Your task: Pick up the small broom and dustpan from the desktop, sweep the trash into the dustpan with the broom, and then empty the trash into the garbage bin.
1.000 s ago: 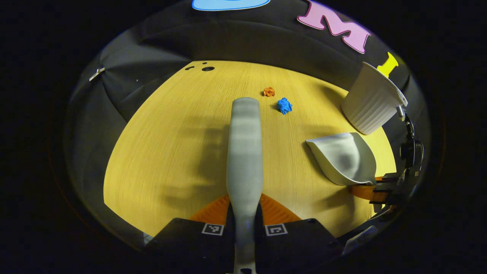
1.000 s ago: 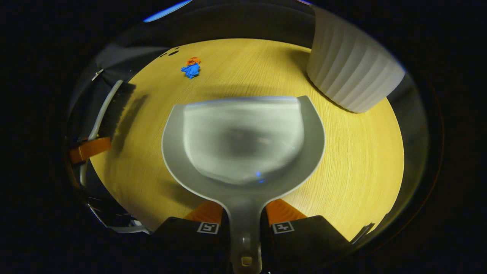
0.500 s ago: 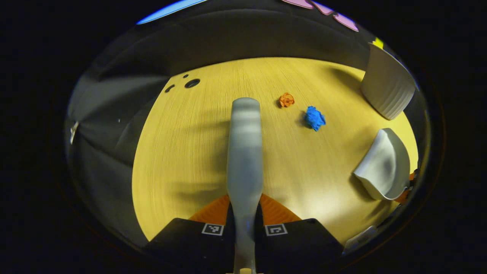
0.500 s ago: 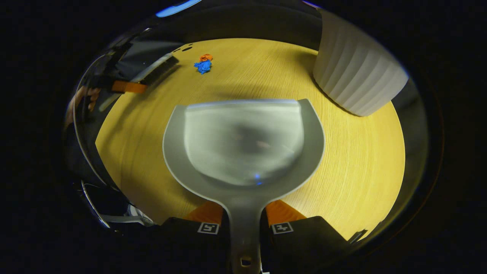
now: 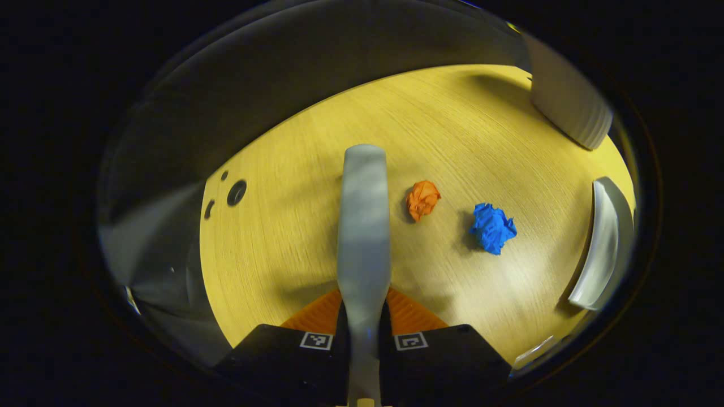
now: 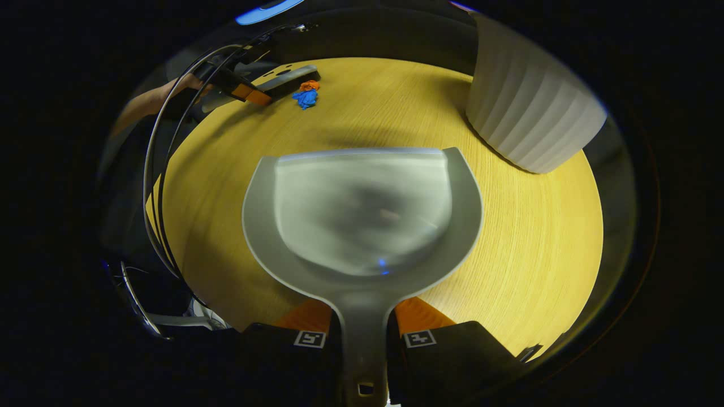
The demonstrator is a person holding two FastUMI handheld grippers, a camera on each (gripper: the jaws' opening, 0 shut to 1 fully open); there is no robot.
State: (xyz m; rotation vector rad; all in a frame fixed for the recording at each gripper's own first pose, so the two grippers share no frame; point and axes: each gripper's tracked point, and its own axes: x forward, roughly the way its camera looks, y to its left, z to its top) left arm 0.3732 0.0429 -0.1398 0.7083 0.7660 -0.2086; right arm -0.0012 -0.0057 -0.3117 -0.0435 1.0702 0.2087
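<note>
We see left hand-held gripper [image 5: 363, 316] clamped on grey plastic broom [image 5: 363, 226], right hand-held gripper [image 6: 363, 330] clamped on grey plastic dustpan [image 6: 362, 226] (far from orange paper wad [image 5: 422, 199], blue paper wad [image 5: 492, 227]); sweeping risks scattering both.

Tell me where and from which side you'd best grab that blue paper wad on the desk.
Probably straight down from above, fingers closing across the middle of the blue paper wad. It's a loose crumpled lump with no handle, lying flat on the desk, apart from the orange wad, so both flanks look free.
</note>
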